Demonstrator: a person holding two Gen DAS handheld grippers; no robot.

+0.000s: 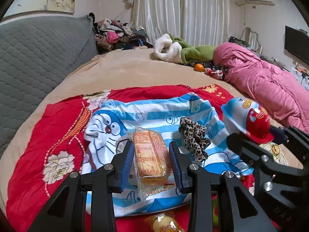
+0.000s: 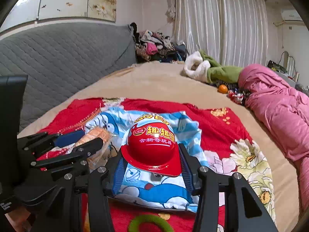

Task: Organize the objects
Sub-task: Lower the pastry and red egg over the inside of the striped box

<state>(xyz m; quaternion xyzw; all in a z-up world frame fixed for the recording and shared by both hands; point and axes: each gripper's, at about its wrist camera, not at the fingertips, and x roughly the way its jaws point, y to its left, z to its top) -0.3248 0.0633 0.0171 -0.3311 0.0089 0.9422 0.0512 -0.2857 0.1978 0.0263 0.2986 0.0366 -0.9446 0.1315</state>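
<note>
My left gripper [image 1: 151,147] is shut on a clear-wrapped orange cake packet [image 1: 150,152], its blue pads pressing both long sides. It hangs over a blue-and-white striped cartoon cloth [image 1: 154,112]. My right gripper [image 2: 152,154] is shut on a red and blue egg-shaped toy with a helmet brim [image 2: 153,143], held upright over the same cloth. The two grippers are side by side, left of right. A leopard-print scrunchie [image 1: 195,141] lies on the cloth between them.
The cloth lies on a red floral blanket [image 1: 58,135] on a beige bed. A green ring [image 2: 148,222] and another wrapped snack [image 1: 164,222] lie near the front edge. An orange [image 1: 199,67], a pink quilt [image 1: 270,85] and a grey headboard [image 1: 38,58] surround the area.
</note>
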